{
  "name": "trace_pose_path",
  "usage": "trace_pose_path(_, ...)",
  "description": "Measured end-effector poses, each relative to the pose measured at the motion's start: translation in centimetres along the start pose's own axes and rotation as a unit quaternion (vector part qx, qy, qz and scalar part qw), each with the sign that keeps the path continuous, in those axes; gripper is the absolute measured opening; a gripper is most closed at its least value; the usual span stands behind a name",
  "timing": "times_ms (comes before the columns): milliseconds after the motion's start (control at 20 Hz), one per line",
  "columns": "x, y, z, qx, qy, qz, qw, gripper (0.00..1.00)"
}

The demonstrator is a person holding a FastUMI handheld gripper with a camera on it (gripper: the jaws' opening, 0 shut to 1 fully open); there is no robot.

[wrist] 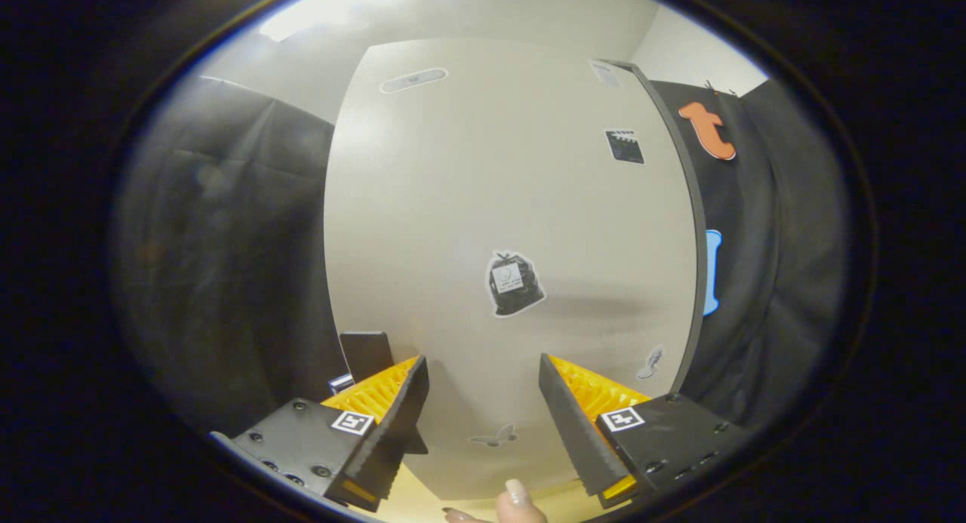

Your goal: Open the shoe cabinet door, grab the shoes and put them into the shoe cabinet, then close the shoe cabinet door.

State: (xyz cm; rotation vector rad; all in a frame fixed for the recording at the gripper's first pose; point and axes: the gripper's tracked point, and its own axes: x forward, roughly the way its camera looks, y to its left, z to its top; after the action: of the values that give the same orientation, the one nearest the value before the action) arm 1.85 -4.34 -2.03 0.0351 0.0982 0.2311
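Note:
The shoe cabinet door point(513, 206) is a tall pale panel just ahead of my fingers, with several small stickers on it, among them a black bag sticker point(513, 284). A dark rectangular handle-like piece point(366, 355) juts out at the door's left edge, right beside my left finger point(392, 410). My gripper point(483, 364) is open and faces the lower part of the door with nothing between its fingers. Whether the door stands shut or ajar I cannot tell.
Black booth cloth point(226, 266) hangs on the left of the cabinet and more of it point(762, 281) on the right. A dark strip point(698, 266) runs down the door's right edge. A person's fingertips point(517, 500) show just below the gripper, over a light floor.

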Motion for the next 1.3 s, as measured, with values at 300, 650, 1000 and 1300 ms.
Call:
trace_pose_path(300, 2.6, 0.6, 0.2, -0.015, -0.004, -0.025, 1.000, 0.93)
trace_pose_path(650, 5.5, 1.0, -0.5, -0.007, -0.009, -0.029, 1.000, 0.93)
trace_pose_path(1000, 6.9, 2.3, -0.6, -0.015, -0.009, -0.038, 0.999, 0.93)
trace_pose_path(1300, 6.9, 2.3, -0.5, -0.019, -0.012, -0.044, 0.999, 0.93)
